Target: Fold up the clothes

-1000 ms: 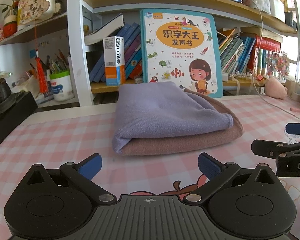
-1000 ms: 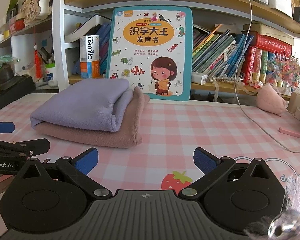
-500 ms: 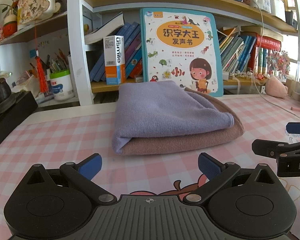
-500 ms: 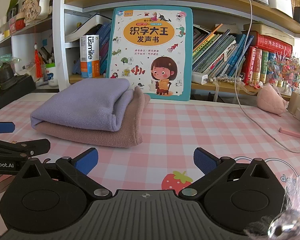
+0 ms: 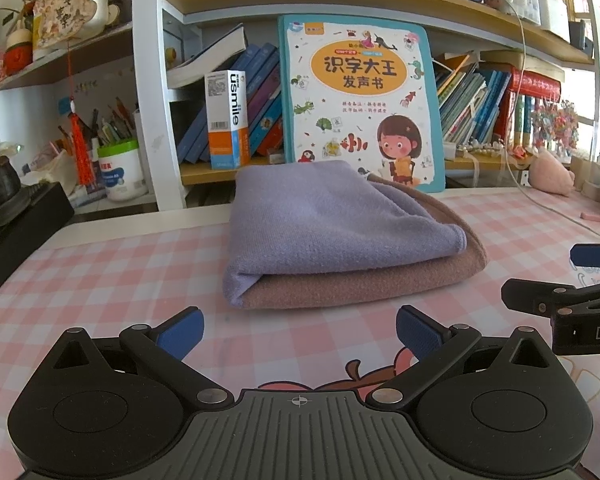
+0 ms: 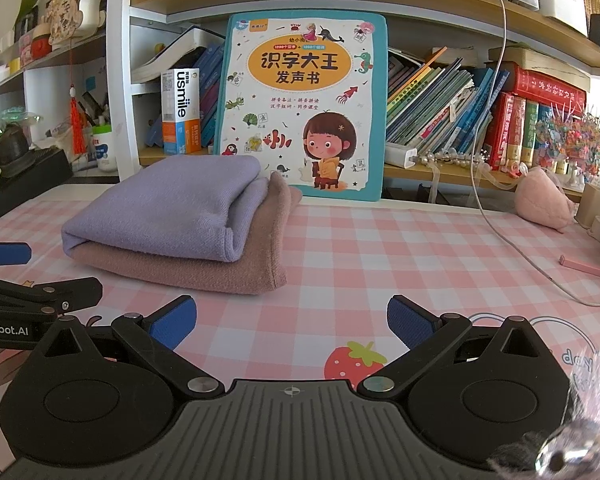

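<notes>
Both grippers hover low, side by side, over the checked table [image 5: 112, 248]. The left gripper [image 5: 300, 330] and right gripper [image 6: 292, 320] gape wide and empty. Folded purple cloth [image 5: 320, 220] lies on pink cloth [image 5: 364, 280] just beyond.

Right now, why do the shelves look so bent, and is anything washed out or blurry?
Left wrist view: the fisheye lens bows the white shelf post, and daylight washes out the far right edge. Right wrist view: the same curving, window glare beside the colourful ornament, and a blurred, out-of-focus object in the bottom right corner. The folded purple cloth is sharp in both.
</notes>
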`<state>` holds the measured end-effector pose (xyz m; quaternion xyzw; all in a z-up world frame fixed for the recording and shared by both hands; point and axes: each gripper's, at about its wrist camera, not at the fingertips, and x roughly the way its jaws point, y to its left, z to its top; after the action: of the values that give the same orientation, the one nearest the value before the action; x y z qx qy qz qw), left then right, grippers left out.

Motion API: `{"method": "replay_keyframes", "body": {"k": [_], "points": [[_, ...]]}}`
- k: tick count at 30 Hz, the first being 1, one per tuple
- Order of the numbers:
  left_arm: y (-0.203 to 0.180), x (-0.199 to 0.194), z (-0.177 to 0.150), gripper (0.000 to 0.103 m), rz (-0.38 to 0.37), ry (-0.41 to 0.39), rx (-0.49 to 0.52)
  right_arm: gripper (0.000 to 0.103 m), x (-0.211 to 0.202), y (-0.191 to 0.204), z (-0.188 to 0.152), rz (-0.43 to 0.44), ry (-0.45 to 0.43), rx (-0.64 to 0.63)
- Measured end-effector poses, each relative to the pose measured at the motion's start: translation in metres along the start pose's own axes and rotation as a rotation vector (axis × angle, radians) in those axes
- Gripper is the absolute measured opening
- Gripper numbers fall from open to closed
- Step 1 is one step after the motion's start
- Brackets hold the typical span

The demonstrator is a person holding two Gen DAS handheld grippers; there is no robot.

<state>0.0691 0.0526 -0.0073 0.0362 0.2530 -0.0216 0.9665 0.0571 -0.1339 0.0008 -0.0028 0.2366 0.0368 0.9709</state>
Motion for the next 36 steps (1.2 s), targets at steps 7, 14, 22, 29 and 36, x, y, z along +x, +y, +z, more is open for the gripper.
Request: {"method": "replay_keyframes", "body": {"k": [7,14,22,29,36], "points": [[0.0007,0.0003,0.0004,0.103,-0.008,0.0,0.004,0.102,0.0003,0.0001,0.0,0.0,0.0,-0.001],[0.0009,0.0007,0.0002,0.103,-0.015,0.0,0.008,0.102,0.0001,0.0005,-0.0001,0.0,0.001,-0.002],[0.0002,0.0017,0.0003,0.103,-0.011,0.008,0.01,0.102,0.0019,0.0007,-0.0004,0.005,0.01,-0.005],[-0.0005,0.0004,-0.0002,0.103,-0.012,0.002,0.012,0.102,0.0029,0.0001,-0.0001,0.005,0.014,-0.002],[-0.0002,-0.0001,0.0,0.103,-0.006,-0.005,0.012,0.102,0.0029,-0.0001,0.0001,0.003,0.015,-0.001]]}}
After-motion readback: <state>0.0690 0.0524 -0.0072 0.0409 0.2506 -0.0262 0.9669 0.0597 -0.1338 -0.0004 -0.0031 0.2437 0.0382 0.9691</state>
